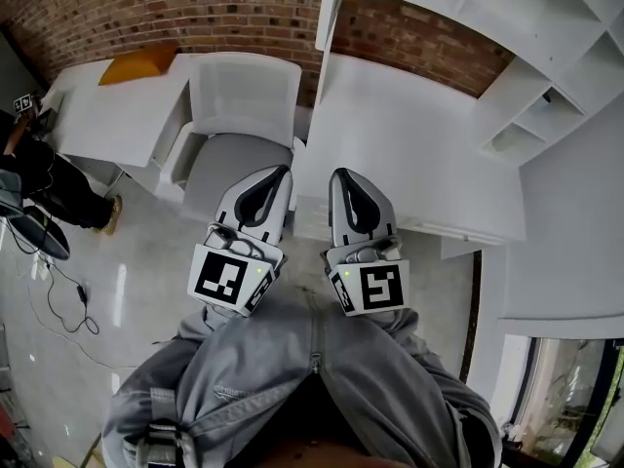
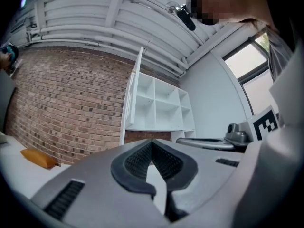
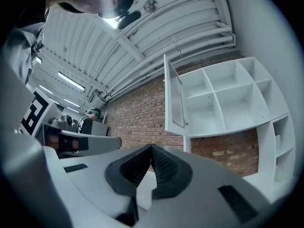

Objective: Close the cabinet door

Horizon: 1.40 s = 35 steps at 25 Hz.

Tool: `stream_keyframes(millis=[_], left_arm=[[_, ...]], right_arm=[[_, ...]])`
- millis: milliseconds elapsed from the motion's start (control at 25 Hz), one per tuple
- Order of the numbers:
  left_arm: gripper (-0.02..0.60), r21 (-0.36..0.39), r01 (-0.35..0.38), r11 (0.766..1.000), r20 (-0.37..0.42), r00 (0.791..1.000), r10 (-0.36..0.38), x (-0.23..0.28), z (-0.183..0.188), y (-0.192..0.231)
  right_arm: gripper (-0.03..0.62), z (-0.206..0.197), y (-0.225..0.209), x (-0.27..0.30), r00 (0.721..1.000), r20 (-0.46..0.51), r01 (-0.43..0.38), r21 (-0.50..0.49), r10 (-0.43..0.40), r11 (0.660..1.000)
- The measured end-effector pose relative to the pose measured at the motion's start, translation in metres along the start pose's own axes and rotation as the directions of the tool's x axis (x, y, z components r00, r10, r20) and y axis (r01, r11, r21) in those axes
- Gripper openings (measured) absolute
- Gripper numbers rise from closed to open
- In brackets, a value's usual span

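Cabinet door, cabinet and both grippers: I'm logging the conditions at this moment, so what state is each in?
cabinet door: open, swung out from the cabinet front.
cabinet: the compartments in view are empty.
left gripper: shut, nothing between the jaws.
right gripper: shut, nothing between the jaws.

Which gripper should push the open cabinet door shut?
Probably left: the left gripper sits on the outer side of the open door; the right gripper looks at its inner face.
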<state>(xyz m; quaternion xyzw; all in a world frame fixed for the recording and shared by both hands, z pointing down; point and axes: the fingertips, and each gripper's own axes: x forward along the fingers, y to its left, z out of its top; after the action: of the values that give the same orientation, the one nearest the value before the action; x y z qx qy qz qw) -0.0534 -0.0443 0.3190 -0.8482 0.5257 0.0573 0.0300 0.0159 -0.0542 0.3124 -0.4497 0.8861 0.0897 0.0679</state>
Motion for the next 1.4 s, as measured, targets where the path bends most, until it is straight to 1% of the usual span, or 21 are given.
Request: stream_keyframes(millis=[240,440,600,720,960,1040,1240,1400], left_arm=[[0.005,-0.009,-0.011,1.0,-0.009,1.0,0.011,0.002,-0.006,0.004],[0.005,-0.003,0.008,1.0,-0.012,1.0,-0.008,0.007,-0.007,-0.004],[0.005,-0.025,0.009,1.0,-0.031,0.999,-0.01,0.007,-0.015,-0.004],[0.005,-0.042,0.017,0.999,-0.045,0.999,-0.019,0.011,-0.021,0.002],[0.005,-0.034,0.044,0.998,-0.031,0.999,-0.045,0.03,-0.018,0.014],[0.005,-0.028,0.056,0.998,-0.037,0.998,-0.057,0.036,-0.021,0.018],[0.005,-0.047,0.09,0.995,-0.057,0.994,-0.092,0.057,-0.029,0.037],[0.005,-0.044,0.139,0.989,-0.049,0.989,-0.141,0.078,-0.025,0.049]], right_arm=[[0.026,-0.006,-0.002,0.002,1.0,-0.005,-0.001,0.011,0.002,1.0],[0.026,-0.008,-0.01,-0.004,1.0,-0.011,0.021,0.017,-0.021,1.0],[0.026,-0.014,-0.01,-0.005,0.999,-0.033,0.027,0.028,-0.026,0.999],[0.026,-0.02,-0.013,-0.002,0.998,-0.047,0.047,0.032,-0.046,0.998],[0.026,-0.023,-0.022,0.012,0.995,-0.062,0.077,0.017,-0.075,0.997],[0.026,-0.026,-0.025,0.021,0.994,-0.066,0.086,0.02,-0.084,0.996],[0.026,-0.036,-0.03,0.047,0.991,-0.081,0.104,0.023,-0.102,0.994],[0.026,-0.034,-0.038,0.072,0.989,-0.076,0.129,0.006,-0.128,0.992]])
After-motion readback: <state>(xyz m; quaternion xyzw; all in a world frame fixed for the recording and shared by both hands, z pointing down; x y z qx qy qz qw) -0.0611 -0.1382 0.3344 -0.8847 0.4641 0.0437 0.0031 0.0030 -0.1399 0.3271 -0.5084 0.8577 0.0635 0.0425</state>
